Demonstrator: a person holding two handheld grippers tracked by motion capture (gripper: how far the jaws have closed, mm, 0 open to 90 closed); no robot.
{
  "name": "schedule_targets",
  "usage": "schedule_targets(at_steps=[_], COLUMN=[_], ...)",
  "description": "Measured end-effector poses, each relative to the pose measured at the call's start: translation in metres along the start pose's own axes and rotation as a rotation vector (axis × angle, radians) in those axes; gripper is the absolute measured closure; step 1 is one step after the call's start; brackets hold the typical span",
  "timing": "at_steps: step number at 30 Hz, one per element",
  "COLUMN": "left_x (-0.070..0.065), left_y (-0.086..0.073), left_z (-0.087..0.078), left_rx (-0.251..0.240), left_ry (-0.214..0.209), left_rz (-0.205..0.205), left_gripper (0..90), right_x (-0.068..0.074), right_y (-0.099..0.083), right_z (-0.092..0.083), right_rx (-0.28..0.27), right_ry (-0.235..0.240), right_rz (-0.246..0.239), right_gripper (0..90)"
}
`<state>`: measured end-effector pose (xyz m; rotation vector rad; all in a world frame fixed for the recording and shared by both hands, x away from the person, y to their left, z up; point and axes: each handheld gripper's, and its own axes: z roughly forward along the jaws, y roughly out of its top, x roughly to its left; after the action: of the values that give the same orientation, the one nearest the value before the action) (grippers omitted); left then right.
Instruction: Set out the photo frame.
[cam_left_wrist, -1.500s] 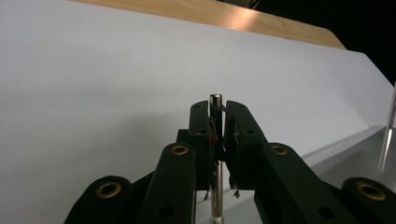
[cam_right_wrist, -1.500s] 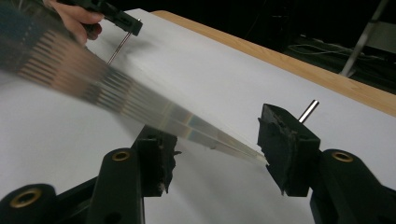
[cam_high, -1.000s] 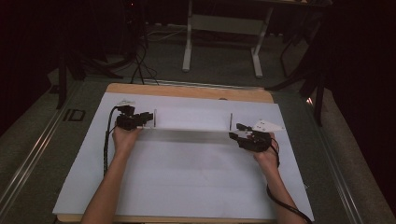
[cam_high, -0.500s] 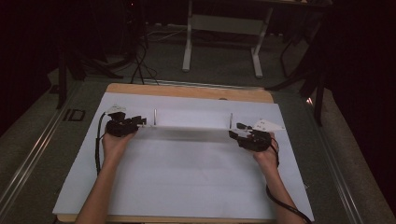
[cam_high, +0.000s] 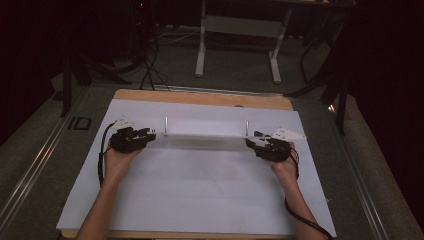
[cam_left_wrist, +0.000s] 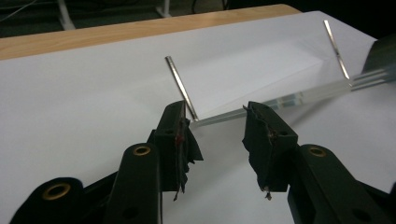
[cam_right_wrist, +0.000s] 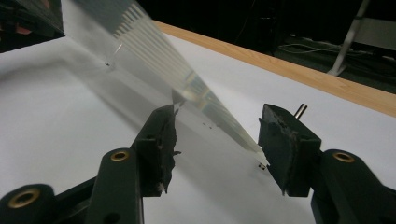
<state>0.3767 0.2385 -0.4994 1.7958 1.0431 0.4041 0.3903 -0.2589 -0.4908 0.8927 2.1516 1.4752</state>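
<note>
A white sheet (cam_high: 200, 190) covers the wooden surface (cam_high: 200, 97), with a dark room and a white-legged desk frame (cam_high: 237, 45) beyond. The left hand-held gripper (cam_high: 150, 135) has its jaws spread, just short of the end of a clear acrylic bar (cam_high: 205, 135). The right hand-held gripper (cam_high: 252, 141) also gapes, its jaws flanking the bar's other end without clamping. The bar lies crosswise, left to right, with a thin metal pin (cam_left_wrist: 181, 87) upright at each end.

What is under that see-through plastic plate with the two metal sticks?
Under the clear plastic plate with its two thin metal pins lies the white sheet covering the wooden table. The sheet shows through the plastic; nothing else appears beneath. The sheet hides the tabletop there.
</note>
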Motion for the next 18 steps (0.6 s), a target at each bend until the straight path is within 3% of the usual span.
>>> schedule_targets(at_steps=[4,7,12,18], left_x=[-0.001,-0.004,-0.006,-0.016], left_y=[0.0,-0.001,-0.001,0.002], left_z=[-0.004,-0.008,-0.01,-0.005], left_rx=[-0.021,-0.036,-0.05,-0.054], left_ry=[-0.014,-0.02,-0.042,-0.041], left_rz=[0.004,0.03,0.043,0.095], left_gripper=[59.5,59.1,54.1,49.8], right_x=[0.0,-0.001,-0.002,-0.002], right_y=[0.0,0.001,0.002,0.002], right_z=[0.0,0.001,0.001,0.002], right_rx=[-0.002,-0.004,-0.007,-0.01], right_ry=[-0.002,-0.002,-0.006,-0.008], right_rz=[0.004,0.005,0.014,0.017], right_gripper=[46.2,46.2,46.1,46.2])
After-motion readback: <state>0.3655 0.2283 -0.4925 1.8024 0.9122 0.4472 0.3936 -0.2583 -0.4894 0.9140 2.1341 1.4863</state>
